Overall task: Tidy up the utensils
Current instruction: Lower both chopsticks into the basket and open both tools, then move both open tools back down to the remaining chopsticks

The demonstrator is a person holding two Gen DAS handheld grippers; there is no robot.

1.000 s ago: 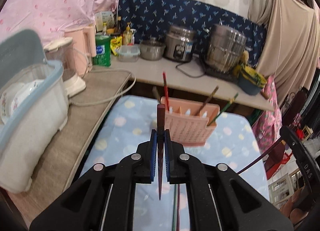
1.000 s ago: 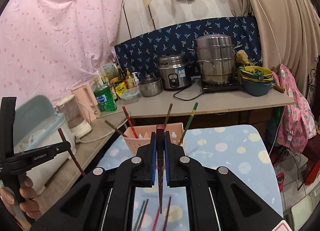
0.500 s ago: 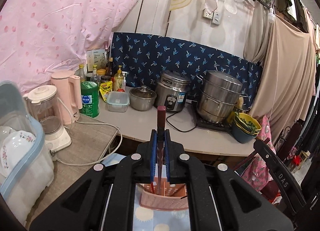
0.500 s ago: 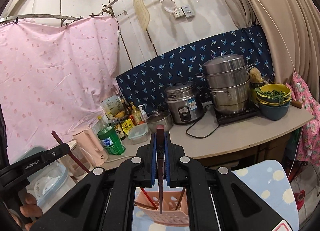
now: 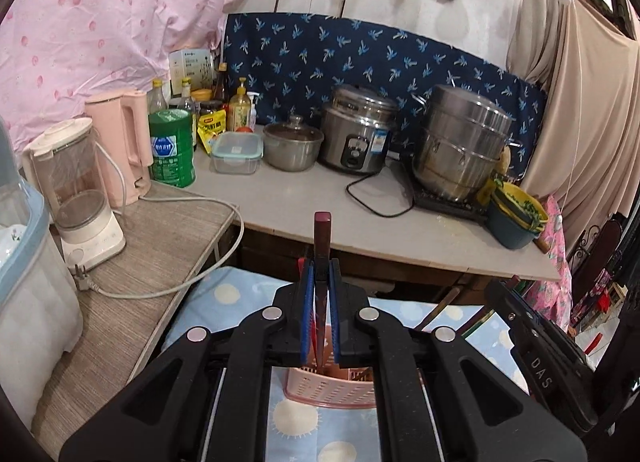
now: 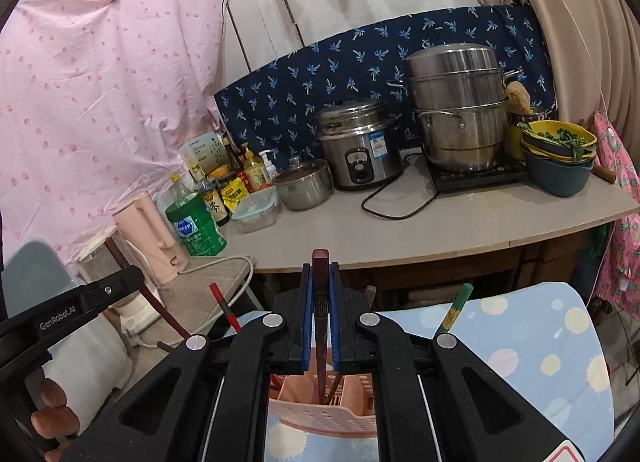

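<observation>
You have one dark red chopstick [image 5: 322, 246] pinched in your left gripper [image 5: 321, 302]. The blue pads are pressed tight on it. Its thick end pokes up past the pads and its thin end points down at the pink basket [image 5: 332, 388], which sits on the blue cloth with pale dots [image 5: 224, 294].

Your right gripper [image 6: 320, 310] is doing the same thing. It is squeezed on another dark red chopstick [image 6: 320, 274], and the thin end hangs right over the open top of the pink basket [image 6: 324, 418]. In the right wrist view you can also see your left gripper [image 6: 116, 282] off to the side, holding its stick up at a slant, with your fingers [image 6: 50, 408] wrapped round the handle.

Some of the job looks done. A few chopsticks already stand in the basket: a red one [image 6: 224, 306] leans to the left, a green one [image 6: 454, 308] leans to the right, and a brown one [image 5: 438, 308] shows in the left wrist view.

What is left, as far as you can see here, is to drop these two sticks in. Neither one has been let go yet. You cannot see if more sticks still lie on the cloth, because the grippers hide the part near you.
</observation>
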